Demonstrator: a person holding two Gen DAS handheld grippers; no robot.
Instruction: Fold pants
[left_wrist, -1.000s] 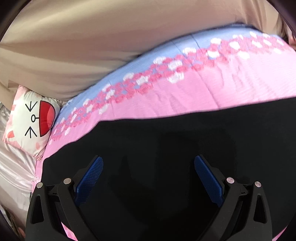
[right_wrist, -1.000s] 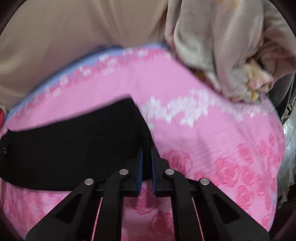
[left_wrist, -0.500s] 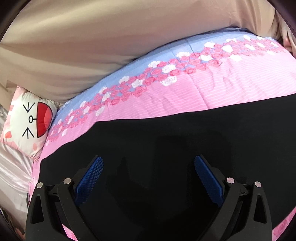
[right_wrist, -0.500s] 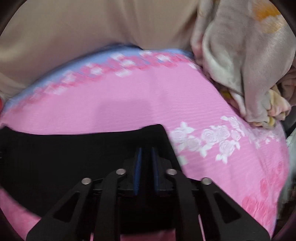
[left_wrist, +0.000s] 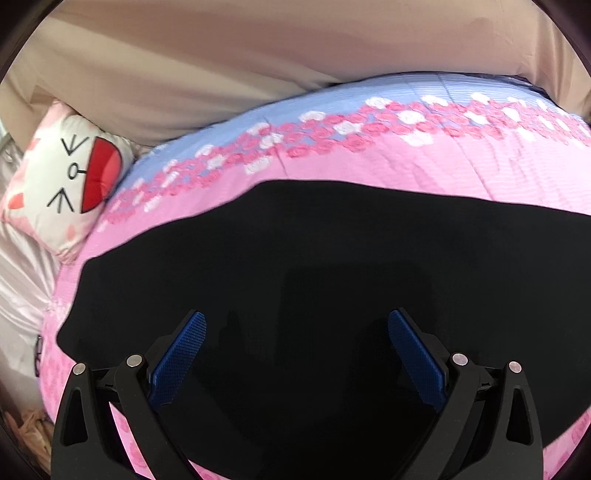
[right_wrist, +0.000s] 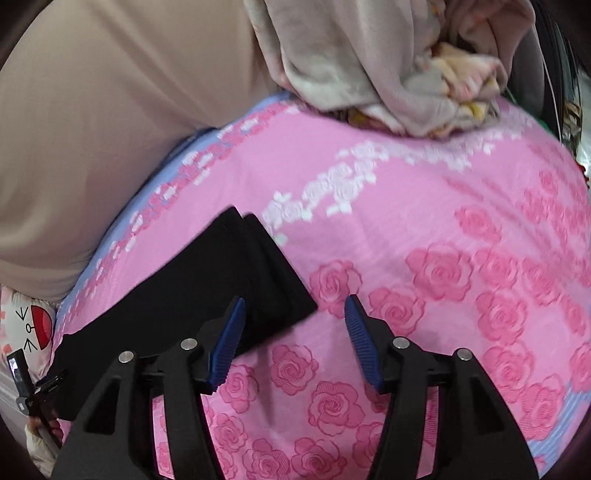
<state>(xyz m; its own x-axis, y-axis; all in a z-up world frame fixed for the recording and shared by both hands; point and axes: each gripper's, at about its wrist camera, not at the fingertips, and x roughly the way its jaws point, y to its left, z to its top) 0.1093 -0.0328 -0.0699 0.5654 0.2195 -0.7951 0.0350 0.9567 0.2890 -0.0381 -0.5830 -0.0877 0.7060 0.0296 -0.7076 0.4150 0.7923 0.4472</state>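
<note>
Black pants lie flat on a pink rose-print bed cover. In the left wrist view my left gripper is open and empty above the wide end of the pants. In the right wrist view the pants run as a long band to the left, with two leg ends lying stacked at the near right. My right gripper is open and empty just above the corner of those leg ends; its left finger overlaps the black cloth, its right finger is over the cover.
A cartoon-face pillow lies at the bed's left end. A heap of beige and yellow blankets sits at the far right of the bed. A beige curtain runs behind the bed. The left gripper shows at the left edge.
My right gripper has opened and let go of the pants' leg end, which now lies on the cover. The left gripper stayed open and shifted slightly over the pants.
</note>
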